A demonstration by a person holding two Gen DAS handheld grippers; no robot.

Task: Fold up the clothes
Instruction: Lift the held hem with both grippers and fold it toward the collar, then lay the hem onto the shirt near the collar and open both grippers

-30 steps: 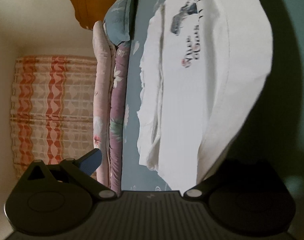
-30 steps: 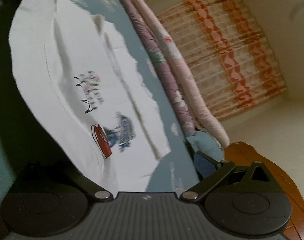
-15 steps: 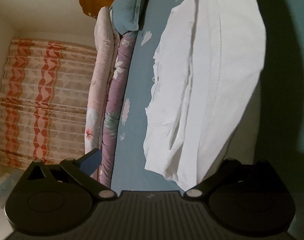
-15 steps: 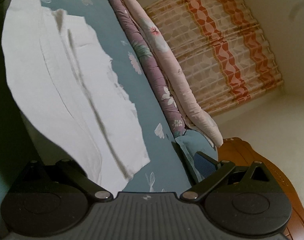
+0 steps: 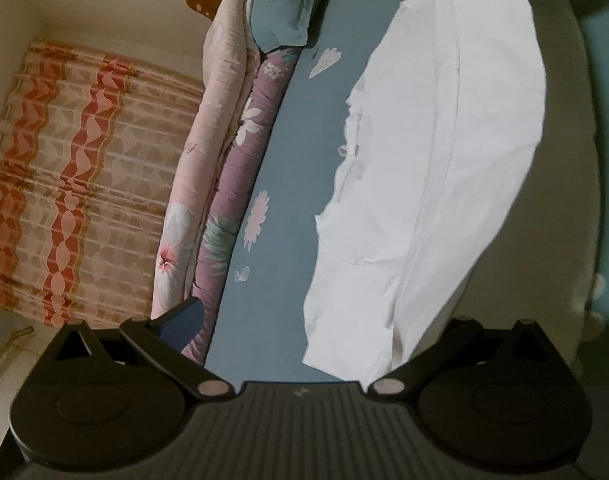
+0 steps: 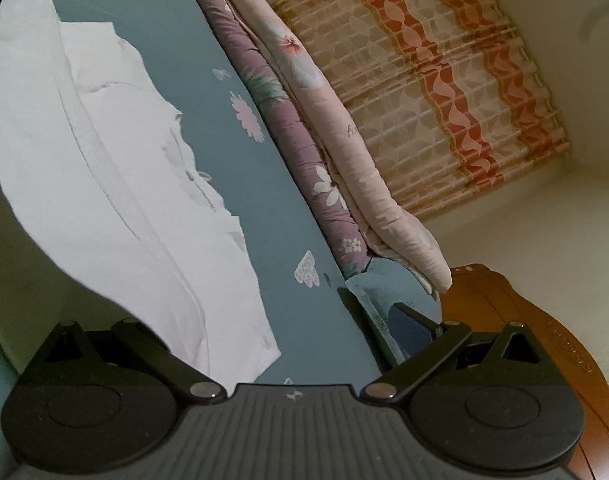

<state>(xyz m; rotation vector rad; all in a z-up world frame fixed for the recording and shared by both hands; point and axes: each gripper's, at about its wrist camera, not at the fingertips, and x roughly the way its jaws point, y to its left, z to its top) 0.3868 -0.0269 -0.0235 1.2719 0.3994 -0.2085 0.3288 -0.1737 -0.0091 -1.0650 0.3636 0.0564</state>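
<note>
Gone from both wrist views is the printed graphic that showed on the white garment (image 5: 432, 184) a second earlier; only plain, unprinted cloth now faces the cameras, and more of the blue floral bedsheet (image 5: 280, 160) has come into sight beside it. Each gripper's jaws stand wide apart: the left gripper (image 5: 304, 320) shows one blue-padded fingertip (image 5: 182, 322) low at the left of its frame, while its other finger is covered by the hanging cloth, so whether the fabric is pinched there cannot be told. The right gripper (image 6: 260, 320) mirrors it, its blue pad (image 6: 410, 322) clear at the right and the opposite finger hidden behind the white garment (image 6: 116, 184). The cloth hangs slack between camera and bed, creased along a long seam, its ragged-looking far edge lying toward the bedsheet (image 6: 272, 216). Along the bed's far side run a rolled purple floral quilt (image 5: 244, 152) and a pale pink one (image 5: 208, 136) pressed against it, with a blue-green pillow (image 5: 288, 4) at one end, near a brown wooden headboard (image 6: 536, 344). Behind them hangs a pleated curtain (image 5: 64, 176) patterned in orange-red wavy stripes against a cream wall. Both views are tilted, the bed running diagonally through each frame.
</note>
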